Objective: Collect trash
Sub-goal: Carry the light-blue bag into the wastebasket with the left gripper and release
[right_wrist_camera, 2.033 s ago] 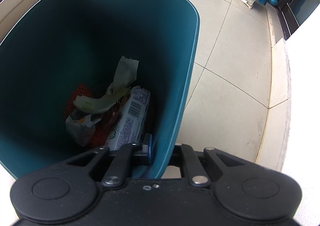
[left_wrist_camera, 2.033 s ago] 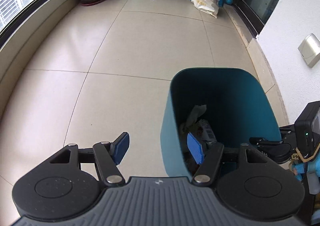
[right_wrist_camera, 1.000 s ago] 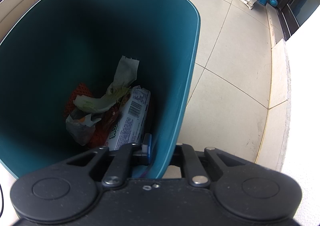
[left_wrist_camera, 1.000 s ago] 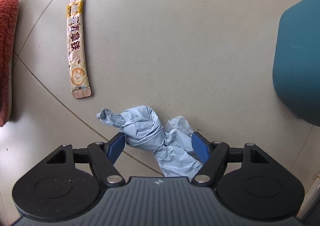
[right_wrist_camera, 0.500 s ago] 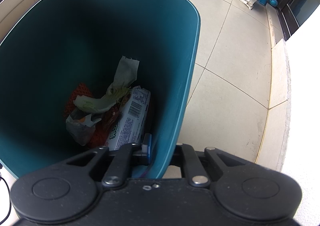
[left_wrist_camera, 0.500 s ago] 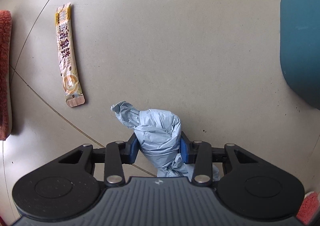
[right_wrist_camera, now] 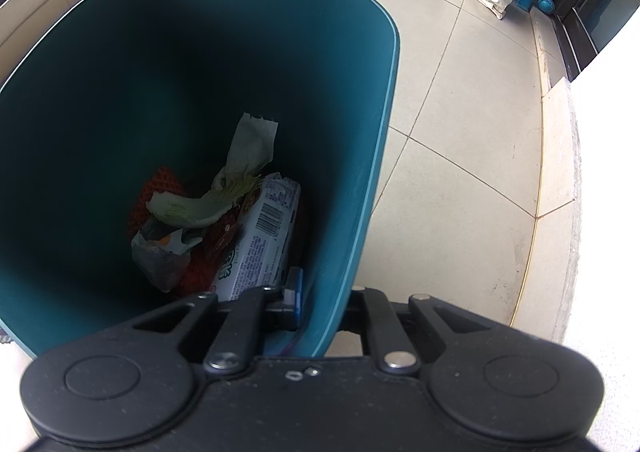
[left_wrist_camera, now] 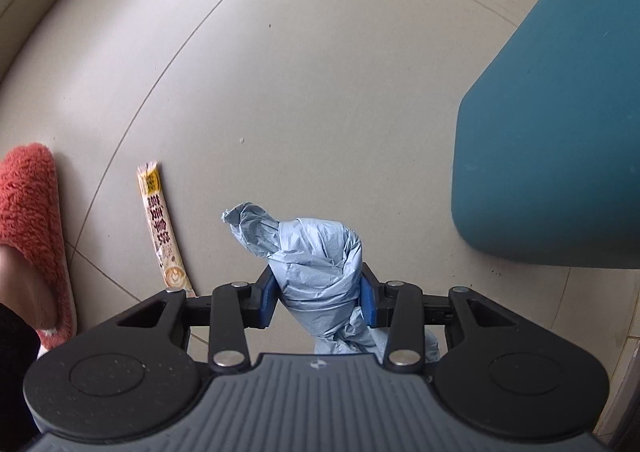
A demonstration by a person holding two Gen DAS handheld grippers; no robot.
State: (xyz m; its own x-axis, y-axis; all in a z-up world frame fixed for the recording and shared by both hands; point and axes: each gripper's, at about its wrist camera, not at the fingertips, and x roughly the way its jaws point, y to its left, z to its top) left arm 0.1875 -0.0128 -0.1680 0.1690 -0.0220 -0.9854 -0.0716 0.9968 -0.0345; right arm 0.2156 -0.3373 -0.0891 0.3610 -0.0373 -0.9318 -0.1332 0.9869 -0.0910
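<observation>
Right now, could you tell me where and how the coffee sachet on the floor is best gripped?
Grip the sachet across its narrow width near the middle, coming straight down from above. It lies flat on the tile with both long edges free; the slipper lies clear to its left.

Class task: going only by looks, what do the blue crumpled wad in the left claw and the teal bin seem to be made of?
Blue wad: likely thin plastic film or tissue paper; matte, finely creased, holds twisted folds. Teal bin: probably moulded plastic; smooth, one colour, thin rim, soft sheen.
</observation>
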